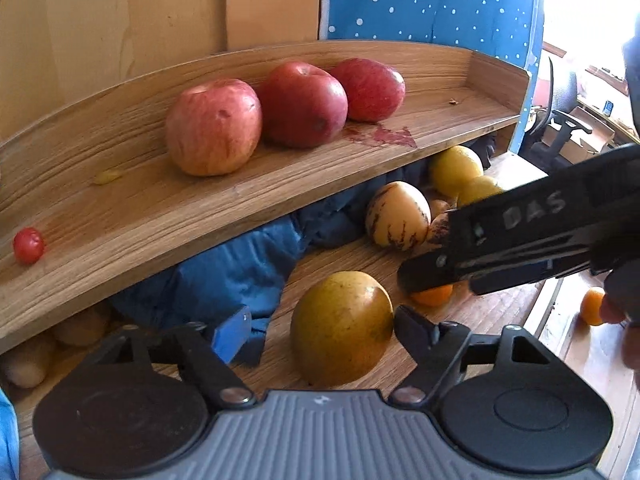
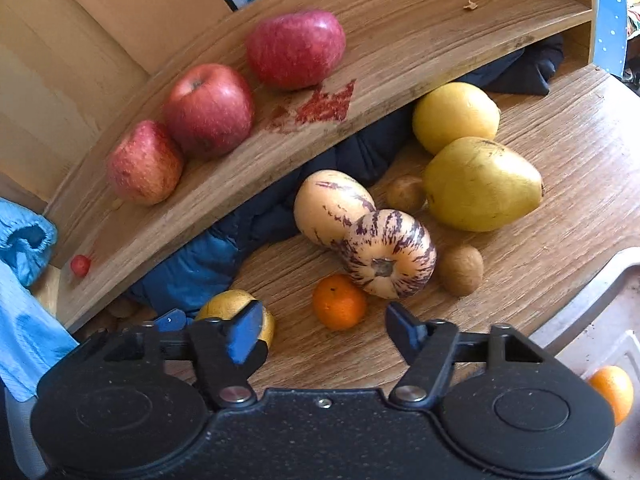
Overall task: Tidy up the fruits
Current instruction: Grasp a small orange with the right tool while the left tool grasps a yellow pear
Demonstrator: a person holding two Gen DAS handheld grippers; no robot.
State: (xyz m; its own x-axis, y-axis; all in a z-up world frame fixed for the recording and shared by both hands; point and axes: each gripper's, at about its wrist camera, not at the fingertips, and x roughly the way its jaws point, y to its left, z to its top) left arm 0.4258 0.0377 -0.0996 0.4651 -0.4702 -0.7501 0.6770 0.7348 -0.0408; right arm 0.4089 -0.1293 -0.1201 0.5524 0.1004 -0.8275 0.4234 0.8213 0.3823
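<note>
On the raised wood-grain shelf (image 2: 400, 40), three red apples (image 2: 208, 110) sit in a row, each touching the next, and a small red cherry tomato (image 2: 80, 265) lies alone near the shelf's far left end. A dark red stain (image 2: 324, 106) marks the board just in front of the apples.

Below, on the wooden tabletop (image 2: 560, 240), a crumpled blue cloth (image 2: 208, 264) is tucked under the shelf. Two cream melons with purple stripes (image 2: 388, 254) rest against each other in the middle of the pile. A small orange mandarin (image 2: 339, 301) lies just in front of them, a brown kiwi (image 2: 460, 270) just to their right, and a large yellow-green pear (image 2: 480, 184) behind the kiwi. A round yellow citrus fruit (image 2: 454, 116) sits beyond the pear at the shelf's edge.

The right tool (image 2: 320, 330) hangs over the tabletop with its jaws spread wide and empty, the mandarin lying just ahead of the gap. The left tool (image 1: 322, 334) is likewise spread open and grips nothing; a yellow-green rounded fruit (image 1: 340, 328) lies between its fingers, close to the right one, though whether they touch cannot be told. A second orange mandarin (image 2: 612, 390) lies apart, off the tabletop's right edge.
</note>
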